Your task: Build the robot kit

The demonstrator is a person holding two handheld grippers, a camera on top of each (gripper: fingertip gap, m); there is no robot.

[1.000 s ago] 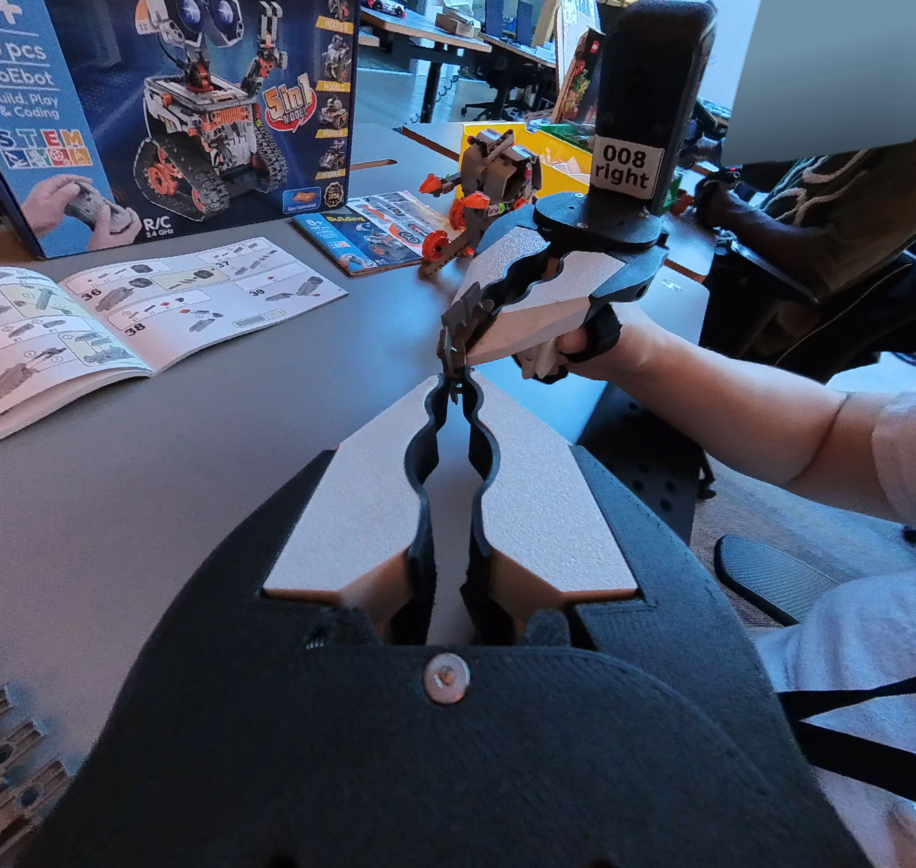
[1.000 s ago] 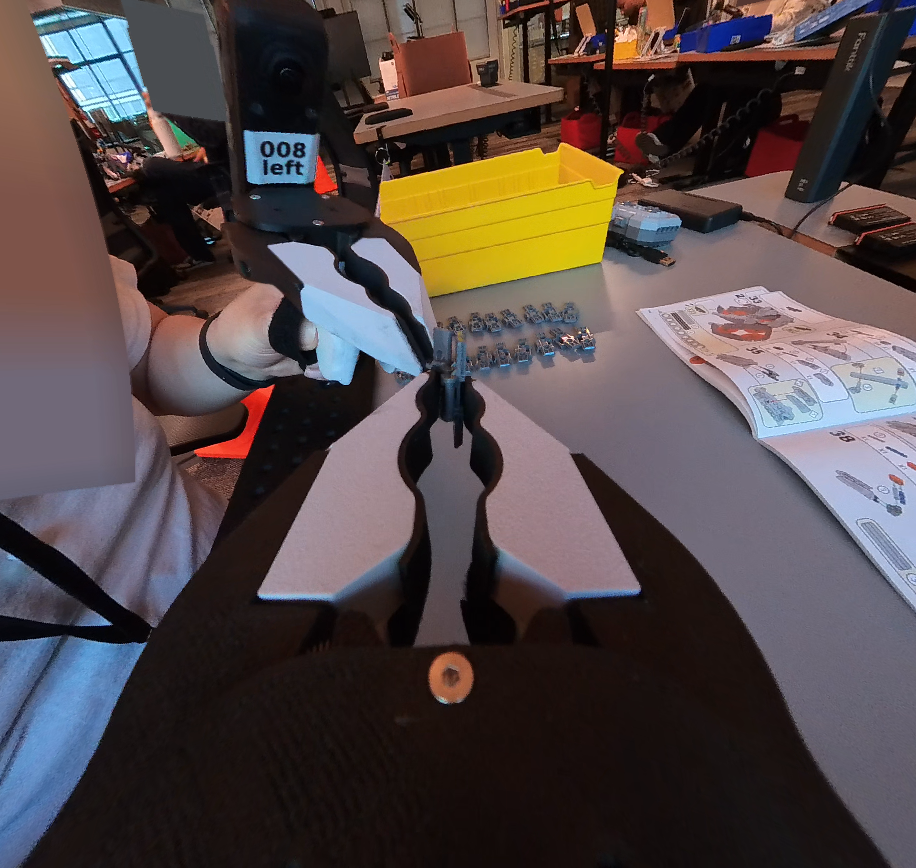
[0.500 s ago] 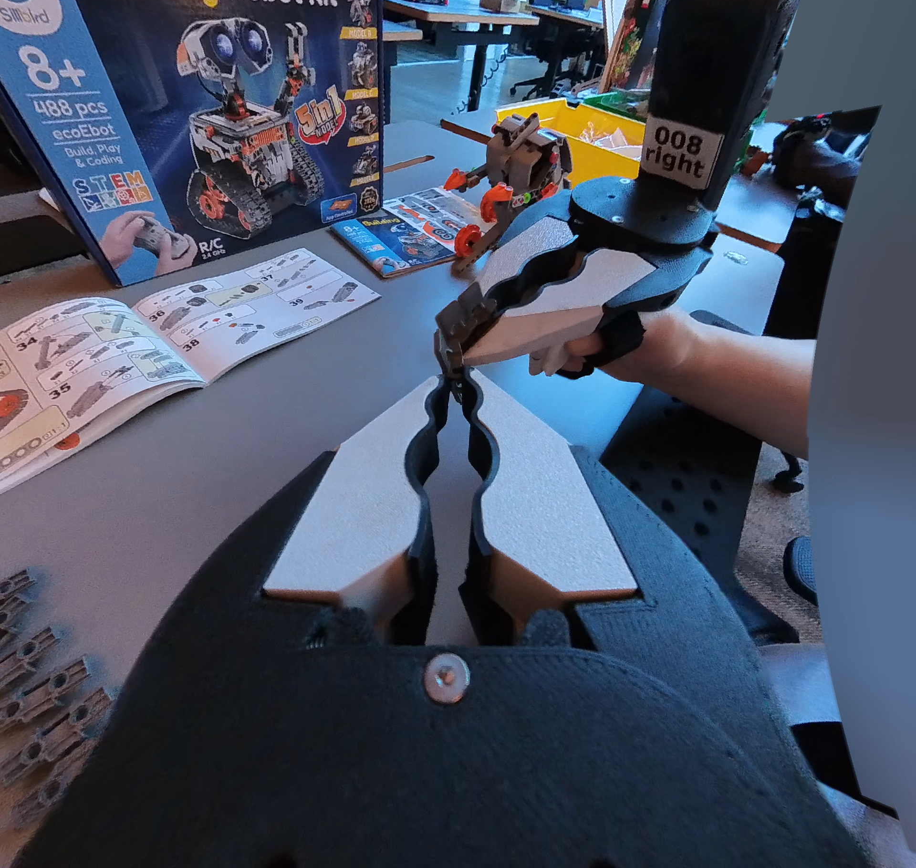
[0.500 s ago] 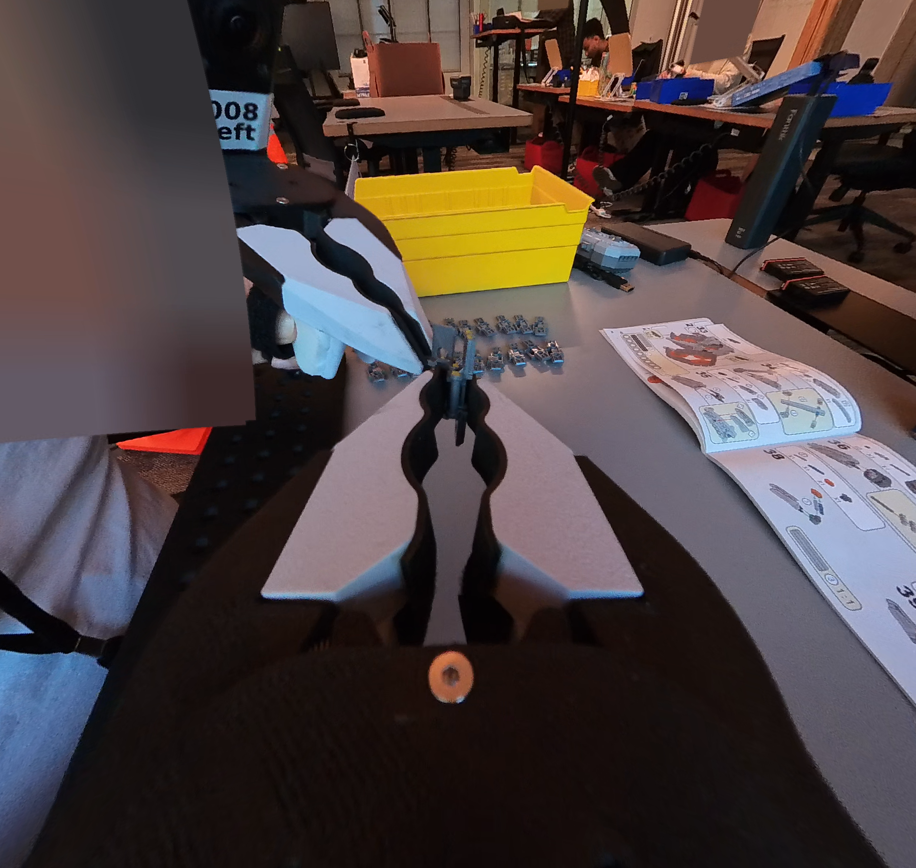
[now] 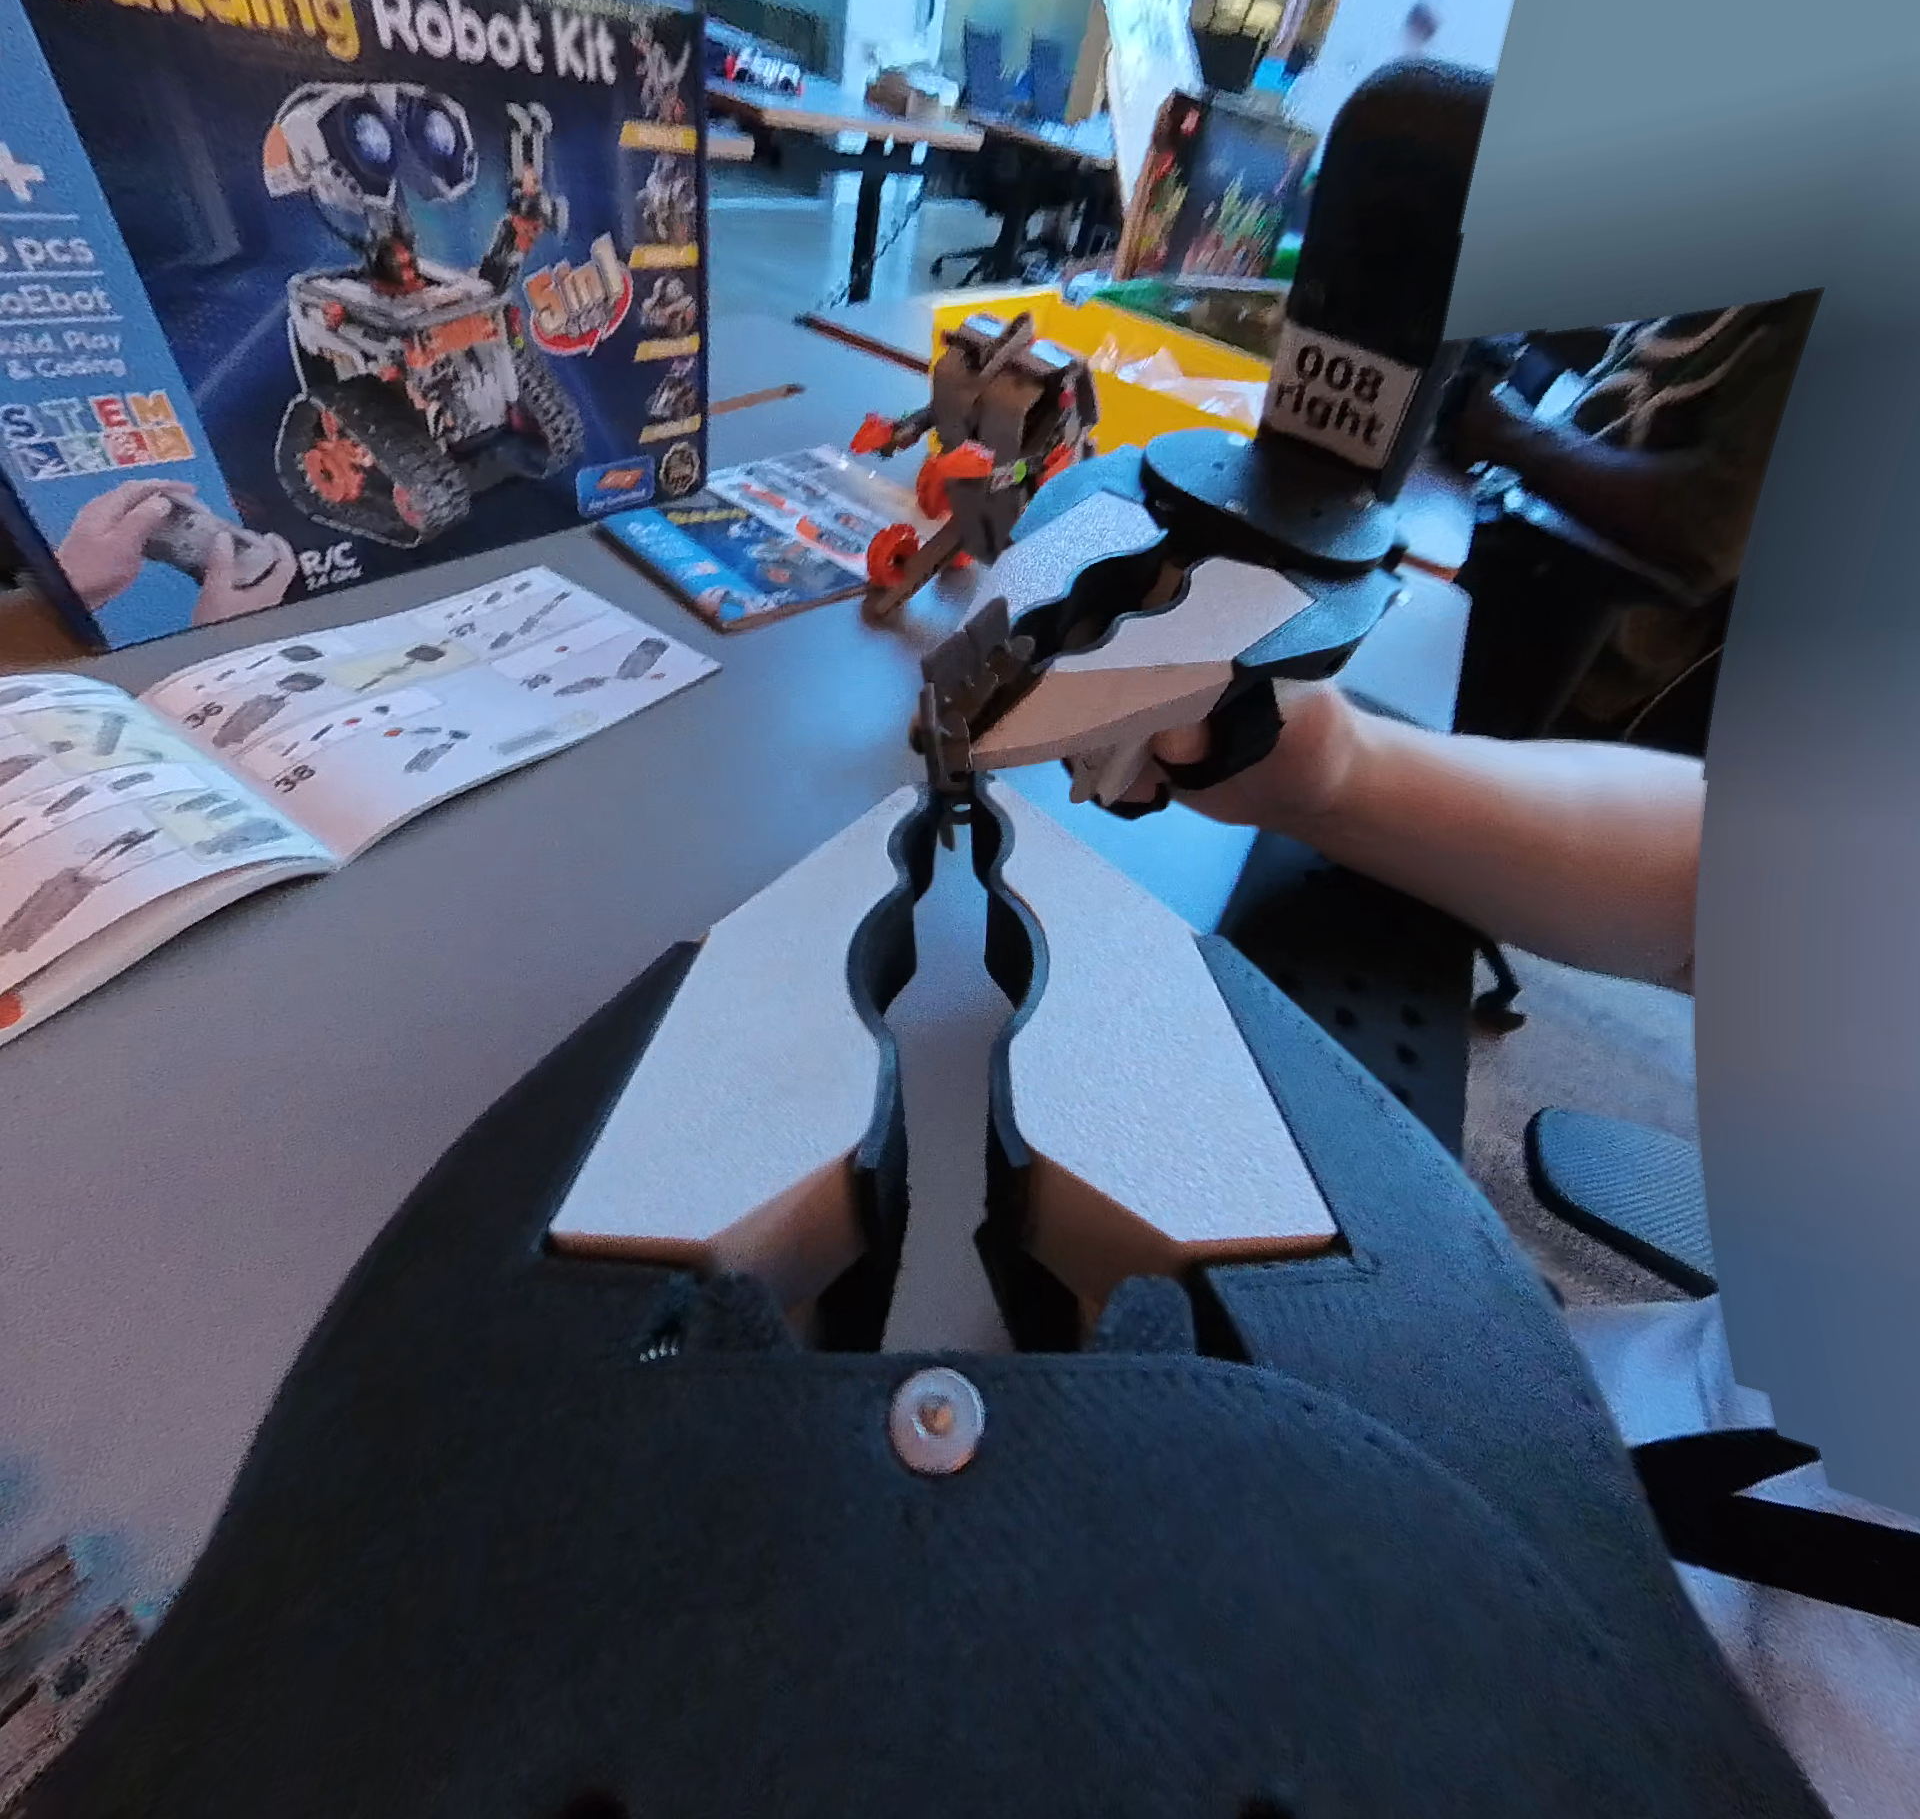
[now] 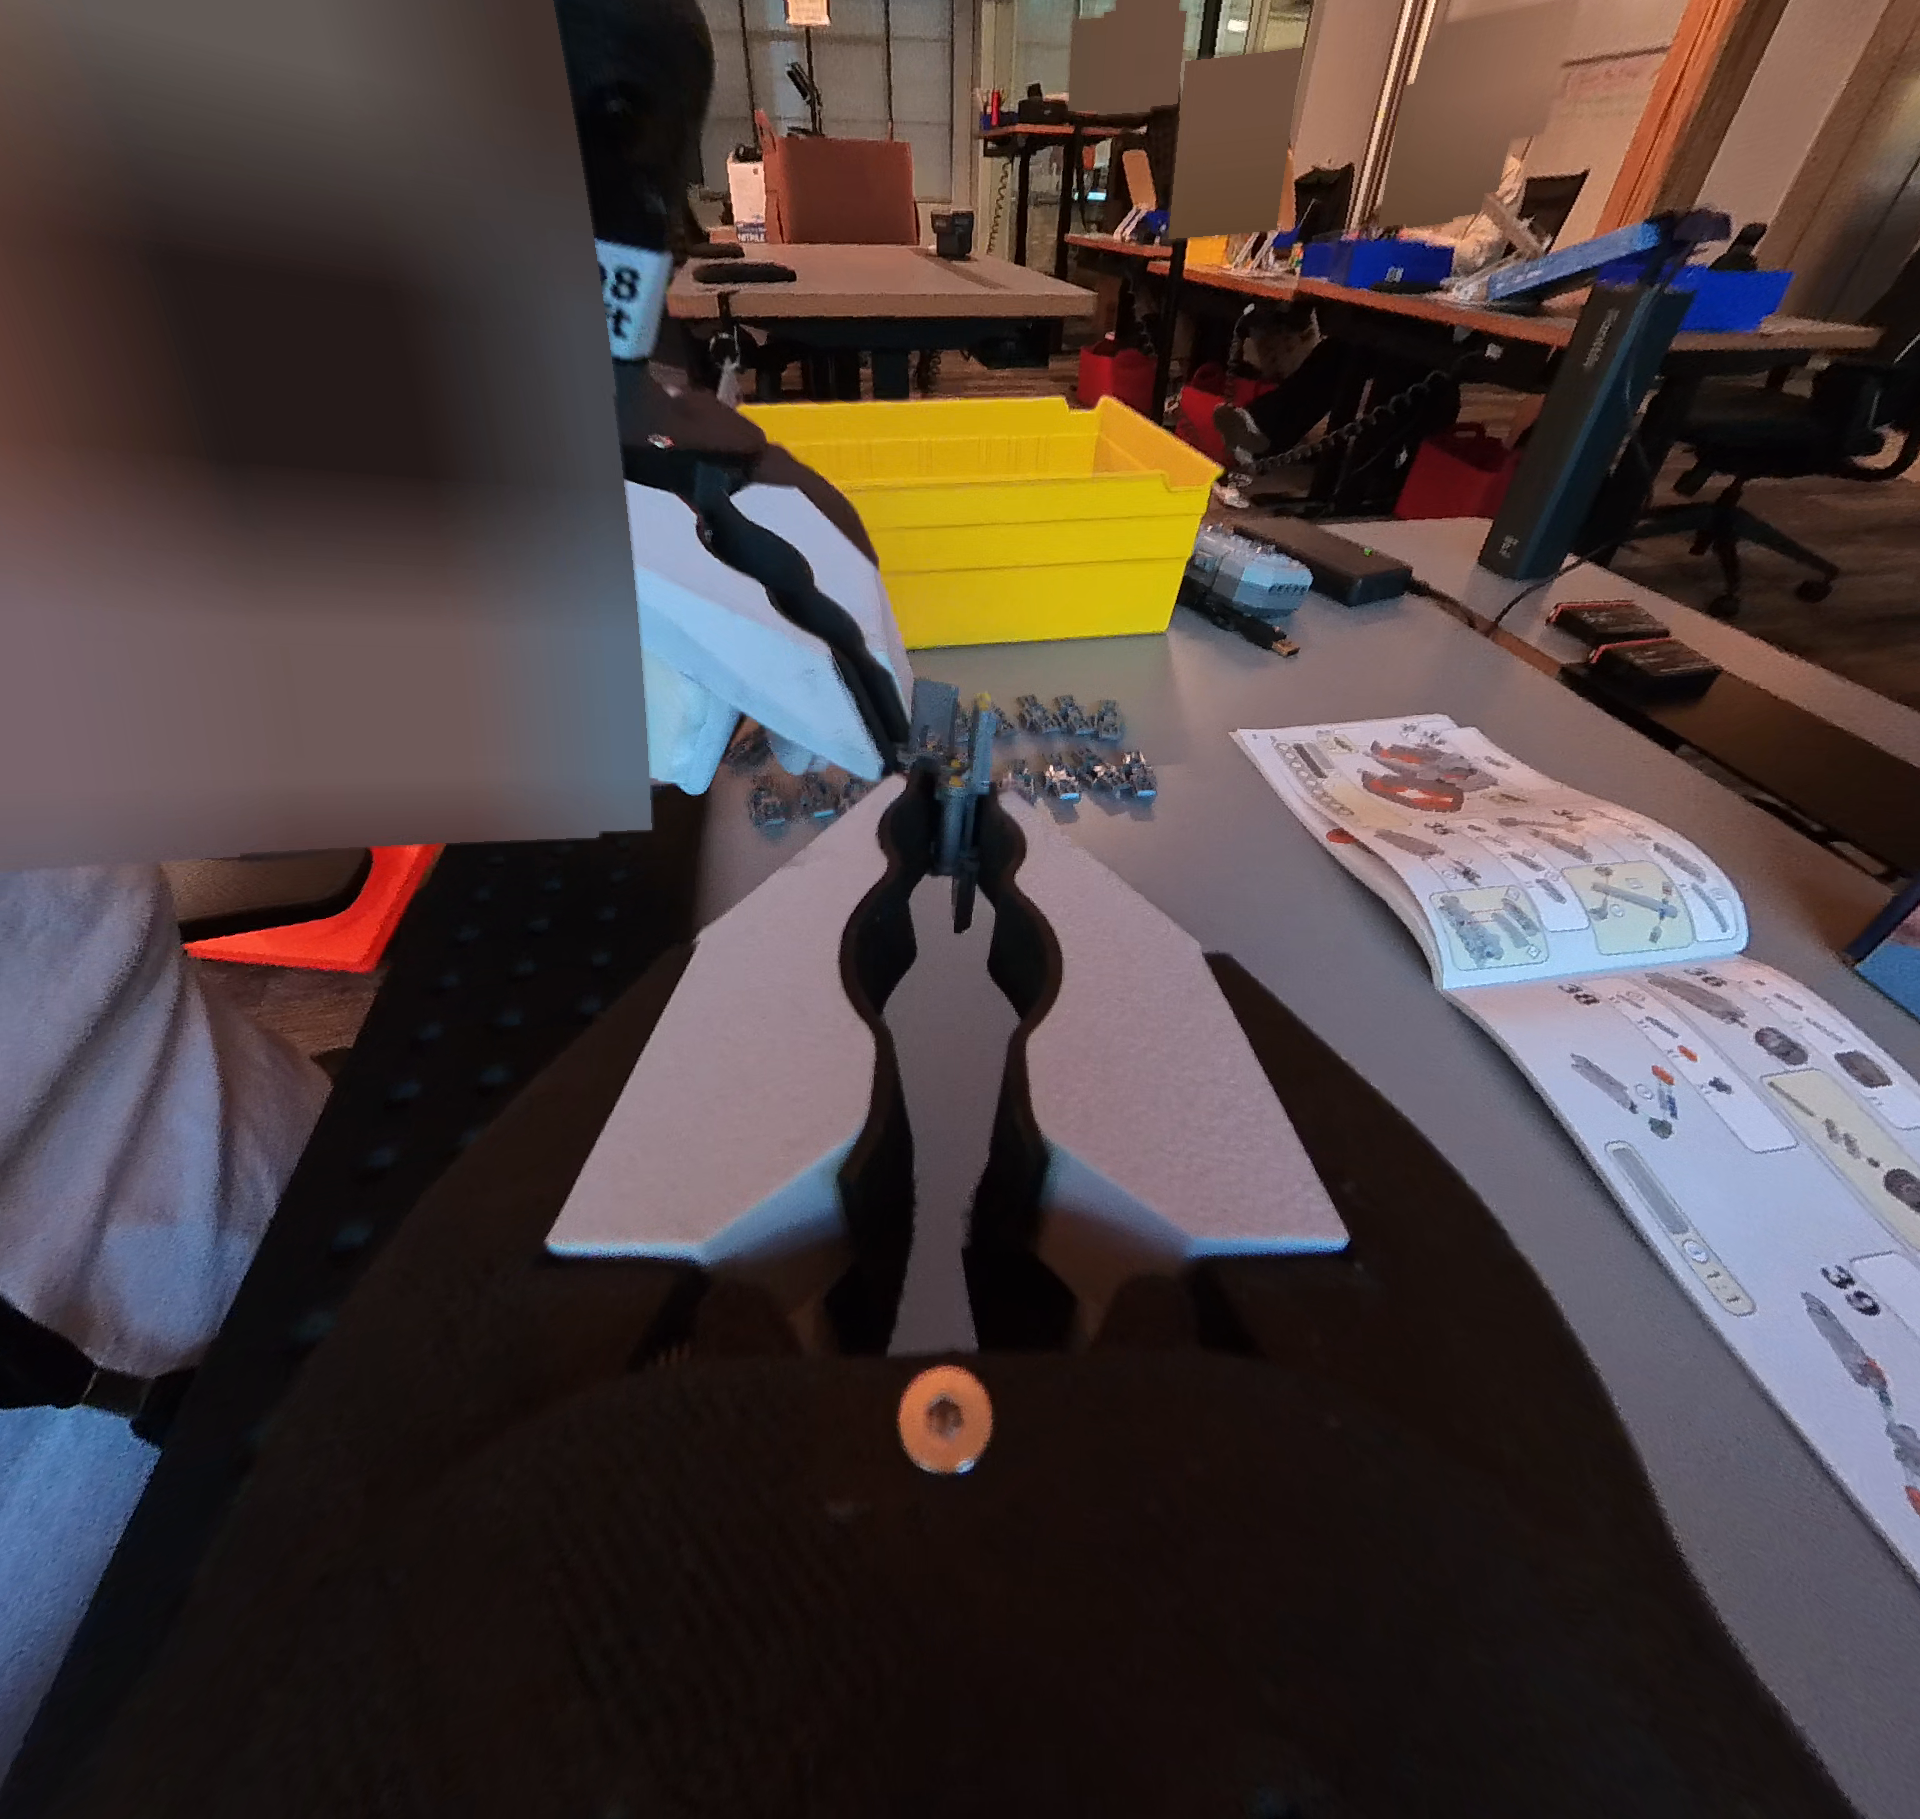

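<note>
Grey matte bench (image 6: 1299, 938) below, carrying a glossy blue cardboard kit box (image 5: 343, 242) and an open paper instruction booklet (image 6: 1621, 1021). Above it, left hand-held gripper (image 5: 948, 801) pinching a tiny dark plastic piece (image 5: 948, 815); right hand-held gripper (image 6: 951, 813) clamped on a small grey plastic block assembly (image 6: 961, 813), long axis upright, tips touching.

Open office – desks (image 6: 883, 278), windows (image 6: 883, 76), black chair (image 6: 1766, 460).
</note>
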